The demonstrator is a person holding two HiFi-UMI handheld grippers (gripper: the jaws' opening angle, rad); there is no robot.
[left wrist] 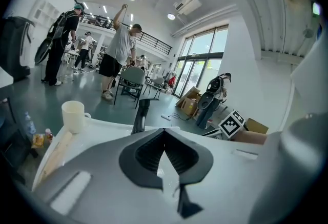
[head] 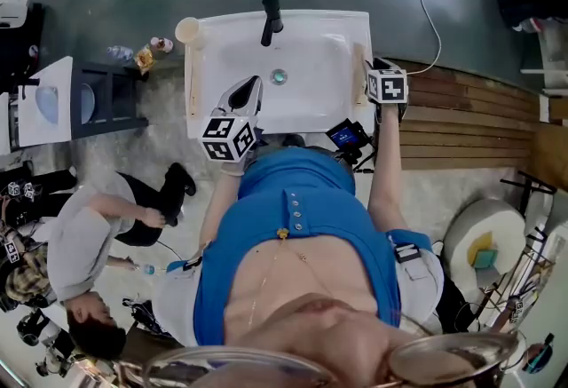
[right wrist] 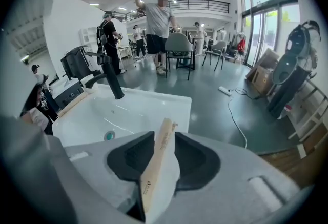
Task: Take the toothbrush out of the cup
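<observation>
Head view: I see the cup (head: 187, 29) on the sink's (head: 319, 44) far left corner and the toothbrush (head: 359, 59) along its right rim.

Left gripper view: the left gripper (left wrist: 164, 135) has its fingers clenched, empty.

Right gripper view: the right gripper (right wrist: 164, 138) has its fingers released with the toothbrush (right wrist: 156, 161) lying between them. The faucet (right wrist: 110, 80) stands beyond.

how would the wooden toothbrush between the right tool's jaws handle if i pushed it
The toothbrush looks like a thin, straight wooden stick, so it is probably stiff and light. Its handle seems flat-sided, so on the glossy sink rim it would likely slide rather than roll, and might slip off that narrow edge.
</observation>
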